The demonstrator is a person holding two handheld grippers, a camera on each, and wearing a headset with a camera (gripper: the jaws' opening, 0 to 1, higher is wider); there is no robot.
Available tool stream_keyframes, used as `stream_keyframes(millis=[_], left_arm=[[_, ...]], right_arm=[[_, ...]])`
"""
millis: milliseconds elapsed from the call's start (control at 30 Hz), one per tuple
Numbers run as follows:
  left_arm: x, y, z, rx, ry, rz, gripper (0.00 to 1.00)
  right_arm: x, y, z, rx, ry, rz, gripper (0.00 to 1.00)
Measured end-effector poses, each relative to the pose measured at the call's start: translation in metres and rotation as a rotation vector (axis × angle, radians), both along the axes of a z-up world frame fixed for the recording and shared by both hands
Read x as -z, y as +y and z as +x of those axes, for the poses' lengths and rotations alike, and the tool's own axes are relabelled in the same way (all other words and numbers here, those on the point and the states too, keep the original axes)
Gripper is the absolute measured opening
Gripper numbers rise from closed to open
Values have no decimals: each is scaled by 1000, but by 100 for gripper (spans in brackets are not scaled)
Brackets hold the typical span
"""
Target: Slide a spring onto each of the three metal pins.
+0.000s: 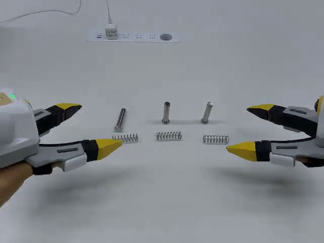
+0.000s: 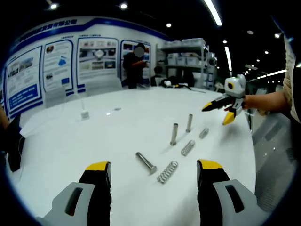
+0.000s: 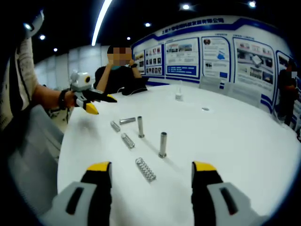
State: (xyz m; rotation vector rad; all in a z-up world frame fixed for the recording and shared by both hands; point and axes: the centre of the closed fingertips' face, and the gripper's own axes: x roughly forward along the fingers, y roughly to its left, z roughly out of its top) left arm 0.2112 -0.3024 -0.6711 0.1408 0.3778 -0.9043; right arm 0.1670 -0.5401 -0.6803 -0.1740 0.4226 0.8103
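What the edges and the distance keep from you
In the head view the left gripper (image 1: pixel 98 125) runs off the left edge behind its white housing, and the right gripper (image 1: pixel 238 128) is cut by the right edge just past its jaws; your hand (image 1: pixel 12 176) under the left one is clipped at the corner. The power strip (image 1: pixel 132 36) at the far side is too small for you to count its sockets, and its cable (image 1: pixel 108 10) leaves the top edge. In both gripper views your own jaws are cut by the bottom edge, and the wall posters (image 2: pixel 59 61) are too blurred to read
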Motion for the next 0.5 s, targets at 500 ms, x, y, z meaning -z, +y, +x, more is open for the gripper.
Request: stream_keyframes(millis=[500], left_arm=[[5,-12,38,-36,54,89,60]], right_arm=[[1,-2,-1,6,5,-11,70]])
